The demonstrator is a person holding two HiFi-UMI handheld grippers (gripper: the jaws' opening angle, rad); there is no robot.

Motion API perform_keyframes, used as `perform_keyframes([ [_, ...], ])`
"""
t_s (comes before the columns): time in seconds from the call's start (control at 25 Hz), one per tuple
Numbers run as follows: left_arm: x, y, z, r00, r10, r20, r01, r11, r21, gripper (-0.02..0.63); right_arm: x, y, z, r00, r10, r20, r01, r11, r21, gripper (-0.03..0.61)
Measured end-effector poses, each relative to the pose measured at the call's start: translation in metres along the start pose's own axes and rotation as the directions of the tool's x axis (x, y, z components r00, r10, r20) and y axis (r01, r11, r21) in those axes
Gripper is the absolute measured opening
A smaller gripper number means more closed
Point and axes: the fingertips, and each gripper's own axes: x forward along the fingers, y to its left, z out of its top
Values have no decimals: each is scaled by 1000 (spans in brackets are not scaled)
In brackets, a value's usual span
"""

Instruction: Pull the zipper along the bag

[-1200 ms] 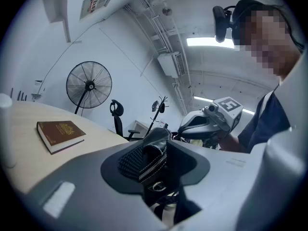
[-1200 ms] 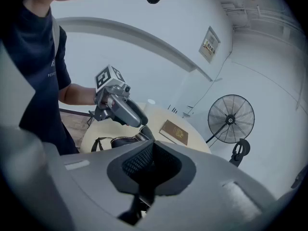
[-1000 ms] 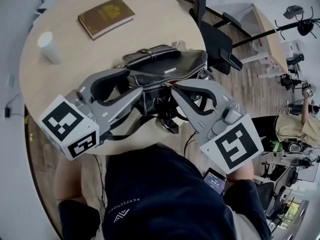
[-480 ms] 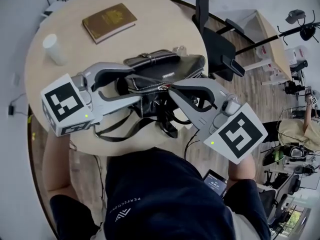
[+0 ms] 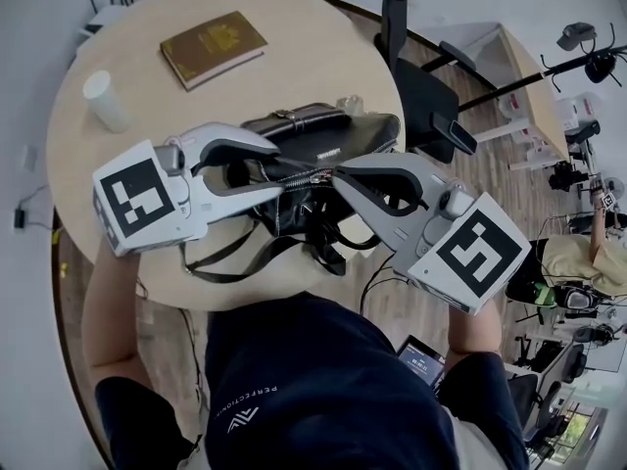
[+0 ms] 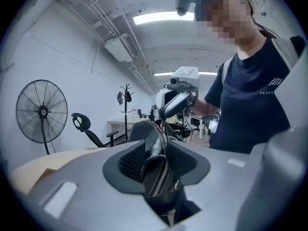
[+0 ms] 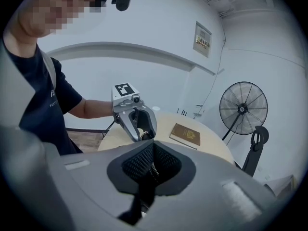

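Note:
A black leather bag (image 5: 323, 135) with a silver zipper lies near the front edge of the round wooden table (image 5: 88, 164). My left gripper (image 5: 289, 172) reaches in from the left to the bag's left end (image 6: 156, 162). Its jaws have just been closing with that end between them, and the pads look pressed on it. My right gripper (image 5: 336, 174) comes in from the right and is shut on the zipper pull (image 7: 152, 170), close to the left jaws. Each gripper shows in the other's view: the right gripper (image 6: 164, 117), the left gripper (image 7: 143, 135).
A brown book (image 5: 213, 44) and a white cup (image 5: 104, 100) sit at the table's far left. The bag's strap (image 5: 225, 262) loops toward the table's near edge. An office chair (image 5: 426, 76) stands behind the table on the right. A floor fan (image 7: 242, 109) stands beyond.
The left gripper has rolled and its marker cube has risen; its jaws widened, then narrowed onto the bag's end. The right gripper has kept its hold at the same spot.

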Motion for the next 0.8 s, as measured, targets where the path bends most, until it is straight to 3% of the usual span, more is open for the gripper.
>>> perform_keyframes([
  [0.12, -1, -3, -1, 1000, -22, -19, 22, 1000, 1, 139, -1, -1, 0, 1000, 6, -4, -6, 1000, 5, 3],
  [0.32, -7, -3, -5, 998, -38, -57, 37, 999, -26, 130, -27, -37, -6, 992, -125, -19, 125, 992, 9, 2],
  [0.52, -5, -6, -9, 997, -31, -72, 29, 999, -23, 132, -26, -23, -7, 998, -5, 56, 2, 999, 39, 3],
  [0.6, -4, -7, -9, 997, -28, -65, 26, 999, -23, 133, -15, -13, -5, 997, 46, 68, -45, 999, -19, 6],
  [0.68, -6, -6, -9, 999, -15, -52, 14, 999, -33, 133, -8, -4, -4, 995, 87, 47, -83, 992, -91, 68],
  [0.8, -7, -6, -8, 999, -6, -35, 5, 999, -40, 133, -3, 6, -2, 990, 140, 0, -139, 982, -131, 86],
])
